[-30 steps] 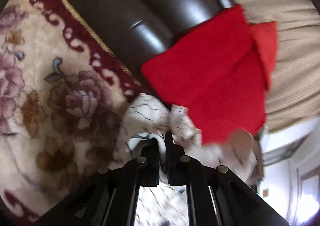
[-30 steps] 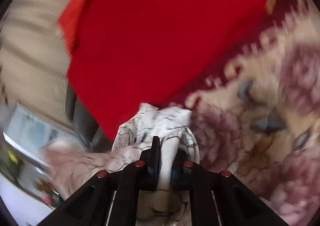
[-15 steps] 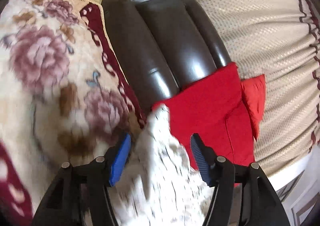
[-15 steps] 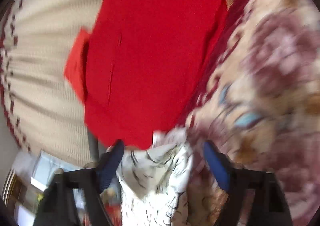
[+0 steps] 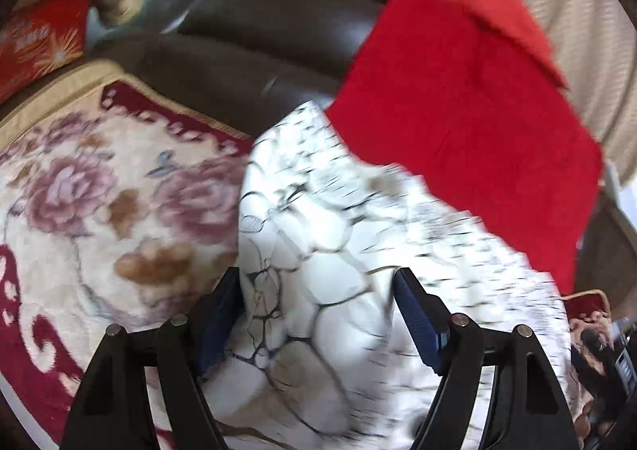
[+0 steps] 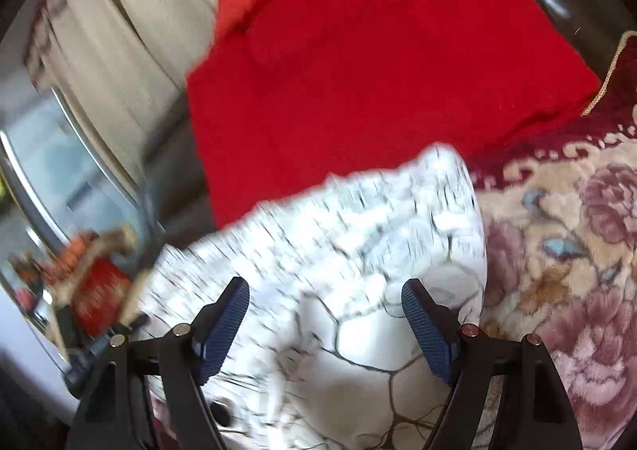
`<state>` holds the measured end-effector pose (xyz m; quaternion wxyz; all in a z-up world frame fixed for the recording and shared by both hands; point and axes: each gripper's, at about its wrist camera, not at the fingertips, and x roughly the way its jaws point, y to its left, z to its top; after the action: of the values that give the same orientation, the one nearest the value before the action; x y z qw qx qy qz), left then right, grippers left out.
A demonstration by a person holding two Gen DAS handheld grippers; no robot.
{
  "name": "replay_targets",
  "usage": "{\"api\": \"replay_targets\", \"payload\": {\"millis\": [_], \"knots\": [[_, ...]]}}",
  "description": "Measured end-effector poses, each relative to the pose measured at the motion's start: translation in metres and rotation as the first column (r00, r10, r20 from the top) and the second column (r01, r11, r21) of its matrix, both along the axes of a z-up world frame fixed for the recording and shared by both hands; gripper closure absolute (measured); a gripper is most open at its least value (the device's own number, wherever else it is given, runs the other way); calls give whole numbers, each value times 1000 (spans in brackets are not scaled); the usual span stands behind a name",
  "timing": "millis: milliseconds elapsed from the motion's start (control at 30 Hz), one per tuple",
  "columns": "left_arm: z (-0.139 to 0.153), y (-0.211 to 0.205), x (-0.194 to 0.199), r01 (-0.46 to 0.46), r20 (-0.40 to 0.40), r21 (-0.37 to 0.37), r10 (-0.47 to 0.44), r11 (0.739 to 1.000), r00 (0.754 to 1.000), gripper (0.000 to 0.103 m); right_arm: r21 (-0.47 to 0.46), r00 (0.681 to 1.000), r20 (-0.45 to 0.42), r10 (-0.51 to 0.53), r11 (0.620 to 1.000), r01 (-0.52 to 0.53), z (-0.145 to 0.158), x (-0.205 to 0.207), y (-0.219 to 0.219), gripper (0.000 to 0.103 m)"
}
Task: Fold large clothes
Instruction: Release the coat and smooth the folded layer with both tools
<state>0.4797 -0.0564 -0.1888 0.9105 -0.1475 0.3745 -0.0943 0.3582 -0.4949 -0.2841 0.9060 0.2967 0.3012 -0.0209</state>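
Note:
A white garment point(image 5: 338, 211) with thin dark crackle lines lies bunched on a floral blanket point(image 5: 99, 191), its far edge against a folded red cloth point(image 5: 458, 112). My left gripper point(image 5: 316, 275) hovers over the garment's near part. Its jaws are opening, and the blue pads stand apart from the fabric that lies between them. In the right wrist view the same garment point(image 6: 358, 219) spreads under my right gripper point(image 6: 324, 283). Those jaws stand wide and are closing slightly, with cloth between the pads and no grip on it.
A dark brown leather sofa back point(image 5: 258, 32) rises behind the blanket. A beige ribbed cover point(image 5: 577, 12) hangs past the red cloth point(image 6: 378, 52). An orange-red cushion point(image 5: 36, 32) sits at the far left. The floral blanket point(image 6: 577, 251) fills the right of the right wrist view.
Both grippers were shut on the white garment a second ago and have let it go. Both jaws now stand wide, both hands have pulled back and rolled, and the garment lies spread out.

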Motion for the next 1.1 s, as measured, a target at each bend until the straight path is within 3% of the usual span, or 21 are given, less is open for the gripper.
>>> {"api": "replay_targets", "payload": {"millis": [100, 167, 333, 400, 500, 567, 633, 733, 800, 933, 1000, 1067, 1100], "knots": [[-5, 3, 6, 0, -43, -19, -1, 1000, 999, 26, 51, 989, -149, 11, 999, -3, -32, 16, -9, 25], [5, 4, -1, -7, -22, -24, 7, 1000, 1000, 26, 58, 992, -128, -9, 998, 16, -29, 14, -11, 25], [33, 2, -20, 30, 98, -106, -20, 994, 995, 26, 24, 999, 53, -2, 1000, 1, 5, -3, 1, 25], [39, -6, -28, 50, 130, -81, -39, 995, 991, 26, 0, 995, 95, 38, 999, -39, 11, -4, 12, 25], [45, -15, -30, 47, 167, 19, -49, 999, 985, 25, -24, 993, 85, 77, 997, -76, 11, 2, 27, 25], [37, -12, -20, -21, 132, 107, 7, 994, 991, 25, -23, 994, 55, 90, 996, -89, 4, 8, 33, 25], [23, 2, -11, -100, 48, 124, 95, 987, 994, 25, -35, 995, -2, 96, 995, -96, -7, 15, 38, 26], [3, 32, -1, -168, -65, 2, 168, 986, 984, 25, -66, 995, -27, 98, 993, -100, -15, 21, 41, 27], [3, 43, -3, -213, -68, -18, 211, 977, 975, 25, -65, 995, -26, 101, 993, -102, -15, 22, 42, 27], [20, 51, -14, -277, 23, -2, 277, 961, 961, 25, -12, 997, 25, 80, 997, -79, -9, 16, 35, 28], [33, 42, -20, -263, 101, 4, 262, 965, 960, 25, -42, 996, 58, 68, 997, -65, 3, 6, 35, 30], [43, 23, -25, -188, 185, 29, 180, 982, 966, 25, -83, 996, 74, 59, 995, -52, 10, 5, 38, 55], [45, 14, -27, -145, 216, 43, 132, 989, 967, 25, -97, 996, 77, 52, 994, -44, 12, 4, 38, 62]]}}
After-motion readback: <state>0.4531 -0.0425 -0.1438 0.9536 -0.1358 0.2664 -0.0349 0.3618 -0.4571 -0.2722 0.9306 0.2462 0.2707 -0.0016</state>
